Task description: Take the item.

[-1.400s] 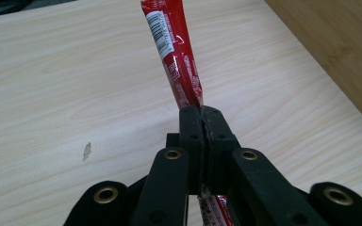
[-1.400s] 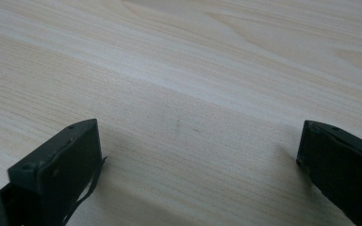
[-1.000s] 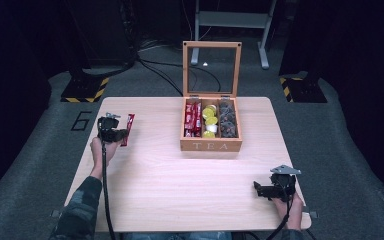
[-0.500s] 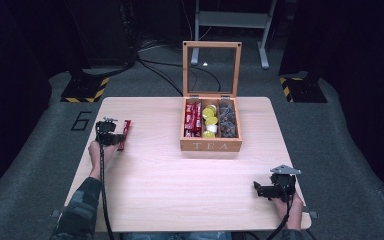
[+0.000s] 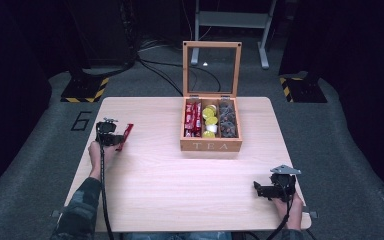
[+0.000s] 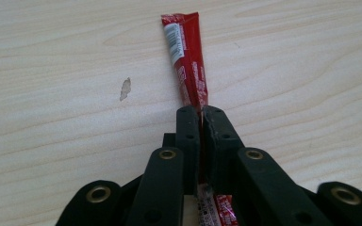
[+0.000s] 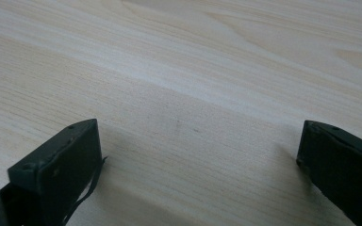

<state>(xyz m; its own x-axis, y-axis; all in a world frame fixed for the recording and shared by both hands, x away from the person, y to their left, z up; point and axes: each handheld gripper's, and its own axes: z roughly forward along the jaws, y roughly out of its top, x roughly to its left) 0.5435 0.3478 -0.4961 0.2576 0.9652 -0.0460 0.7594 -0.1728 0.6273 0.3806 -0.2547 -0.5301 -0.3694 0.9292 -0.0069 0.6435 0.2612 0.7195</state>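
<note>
Overhead, in the high view we see the left gripper (image 5: 114, 138) near the table's (image 5: 180, 190) left edge w/ a red sachet (image 5: 125, 136) pinched in it, well apart from the open wooden tea box (image 5: 211, 145), while the right gripper (image 5: 260, 190) rests near the front right corner. In the left gripper view the jaws have just eased apart slightly yet sit almost shut, the sachet's body lying flat on the wood ahead. In the right gripper view the jaws stand wide apart over bare tabletop, nothing btwn them.

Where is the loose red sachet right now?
The red sachet is clamped in the left gripper at the table's left edge in the high view, well left of the tea box.
</note>
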